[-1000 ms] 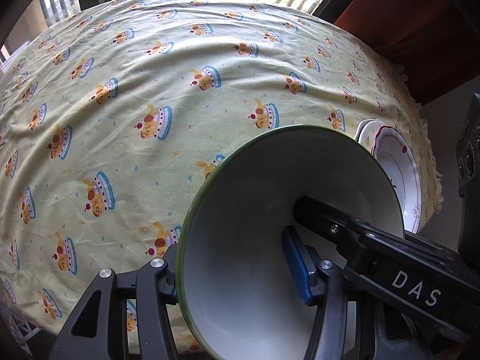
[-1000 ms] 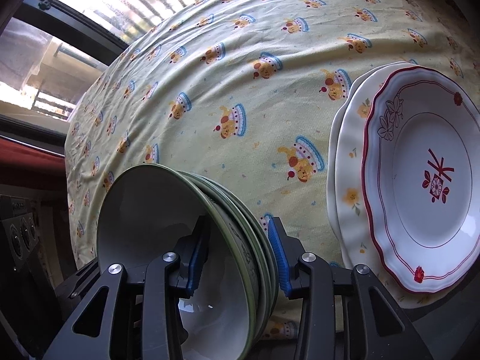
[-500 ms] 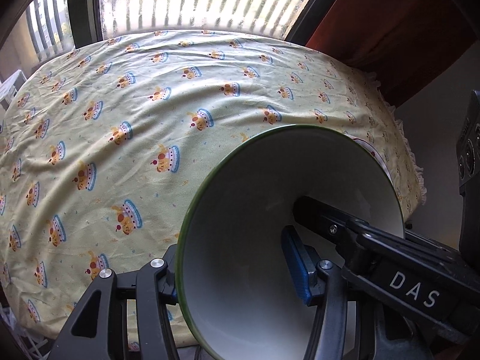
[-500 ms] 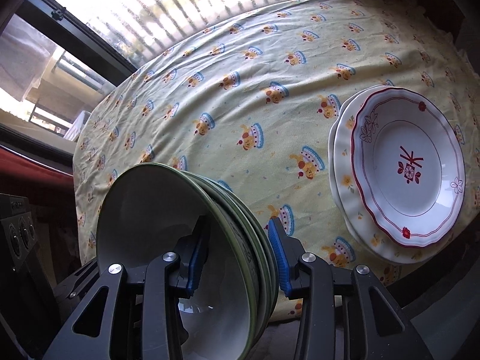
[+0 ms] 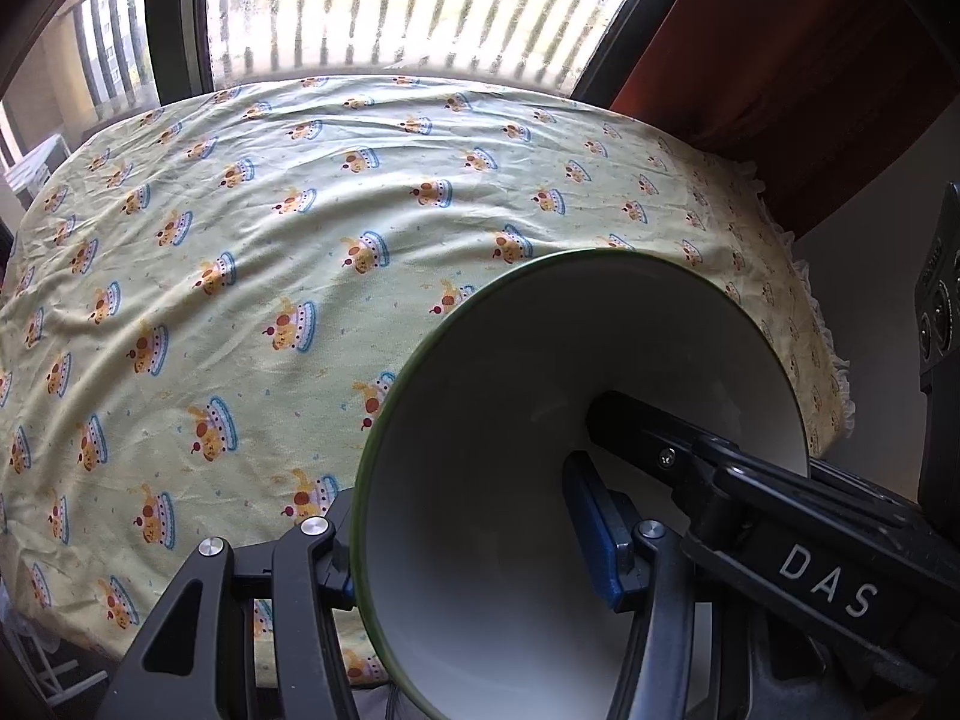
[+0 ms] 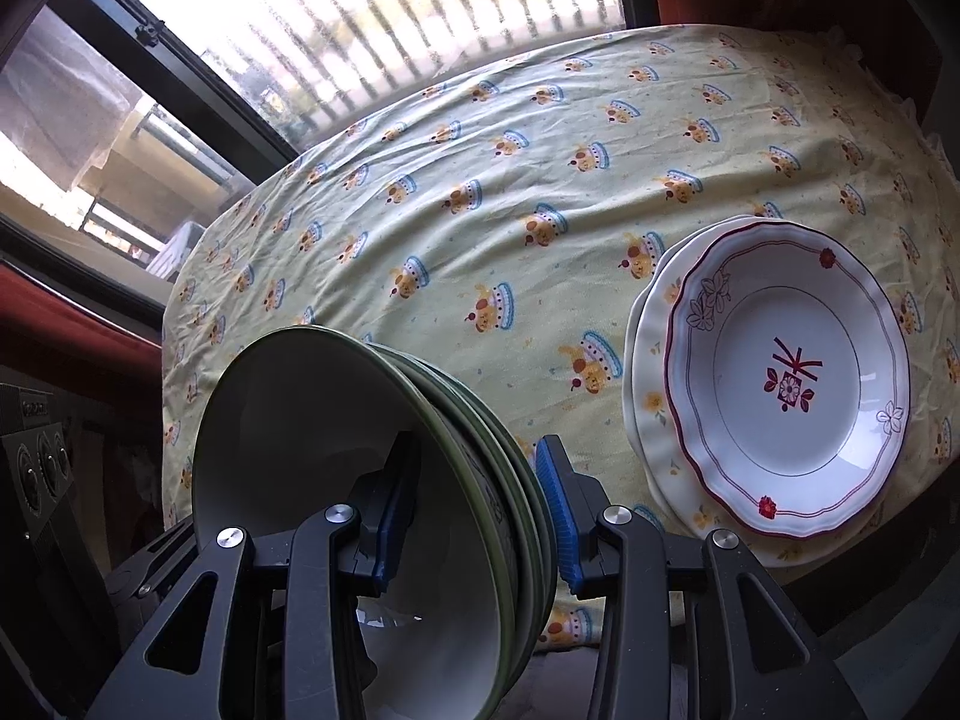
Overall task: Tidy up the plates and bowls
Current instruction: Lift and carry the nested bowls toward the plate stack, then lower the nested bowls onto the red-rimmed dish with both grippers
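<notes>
Covering nearly all of both views, the table (image 5: 336, 228) wore a pale yellow cloth printed with small cake figures, its far edge against a window (image 6: 372, 18) with vertical bars and its right edge trimmed with a white frill beside a red curtain (image 5: 780, 48). Most of the cloth lay bare, leaving broad open room to the left and far side.

Near the right edge in the right wrist view, a stack of plates (image 6: 786, 378) lay flat, a red-rimmed plate with a red flower mark at its centre on top of a cream one with yellow flowers; the stack reached close to the table's near edge.

A stack of green-rimmed bowls (image 6: 336, 480) hung above the near edge of the table, tipped on its side so the white mouth faced left in the right wrist view and right in the left wrist view.

Both tools clamped it. The right gripper (image 6: 474, 516) held one side of the rims at a narrow gap, one blue pad inside the innermost bowl, the other on the outermost wall. The left gripper (image 5: 474, 546) pinched the opposite side likewise, one pad inside, one outside.

White letters "DAS" (image 5: 828, 582) showed on the right gripper's black body, seen reaching into the bowl in the left wrist view.
</notes>
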The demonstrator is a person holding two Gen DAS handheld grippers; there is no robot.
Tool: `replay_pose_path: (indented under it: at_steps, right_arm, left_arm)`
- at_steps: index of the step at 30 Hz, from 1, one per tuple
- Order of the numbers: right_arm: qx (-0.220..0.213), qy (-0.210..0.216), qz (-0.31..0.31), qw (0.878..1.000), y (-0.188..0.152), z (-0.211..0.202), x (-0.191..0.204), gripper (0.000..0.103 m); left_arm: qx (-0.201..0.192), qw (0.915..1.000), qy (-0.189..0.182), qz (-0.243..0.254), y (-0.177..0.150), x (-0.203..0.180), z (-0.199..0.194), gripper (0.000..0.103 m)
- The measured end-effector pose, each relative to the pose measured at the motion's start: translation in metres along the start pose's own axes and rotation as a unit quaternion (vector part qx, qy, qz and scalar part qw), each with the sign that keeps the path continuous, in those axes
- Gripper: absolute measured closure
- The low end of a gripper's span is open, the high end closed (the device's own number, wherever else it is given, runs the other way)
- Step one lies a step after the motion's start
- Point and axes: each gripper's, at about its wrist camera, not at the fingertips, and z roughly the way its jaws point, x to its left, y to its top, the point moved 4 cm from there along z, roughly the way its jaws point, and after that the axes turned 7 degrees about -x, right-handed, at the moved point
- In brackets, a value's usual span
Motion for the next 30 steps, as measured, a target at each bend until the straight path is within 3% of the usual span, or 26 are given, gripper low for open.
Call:
replay_pose_path:
  at_steps: [17,30]
  right_arm:
    - [0.013,0.017,-0.042,0.999,0.043,-0.025,-0.086,0.06]
    - [0.031,0.001,-0.065,0.997,0.061,-0.025,-0.151,0.06]
  left_arm:
    - [-0.019,0.9989,0.016,-0.041,0.008,-0.088,0.03,0.049]
    - [-0.009,0.9968,0.005,-0.079,0.005,-0.14,0.076,0.049]
